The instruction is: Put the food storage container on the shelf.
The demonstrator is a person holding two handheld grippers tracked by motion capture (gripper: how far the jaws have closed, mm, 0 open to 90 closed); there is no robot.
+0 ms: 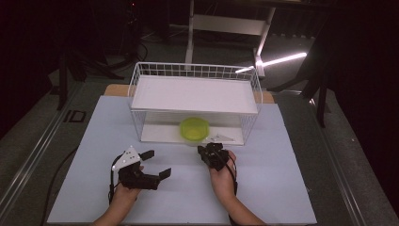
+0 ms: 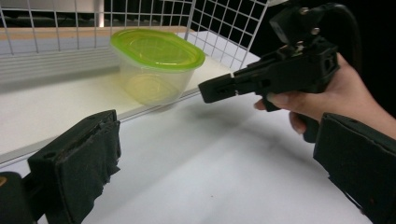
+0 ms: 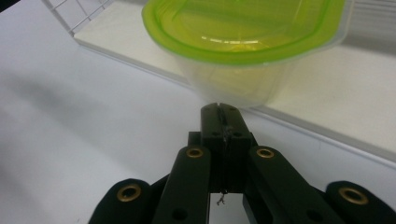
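Left tool gapes wide; right tool, pressed together, faces green-lidded container inside wire basket.

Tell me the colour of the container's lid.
Bright lime green lid; clearest in the left gripper view.

Possibly "ID" on the floor.
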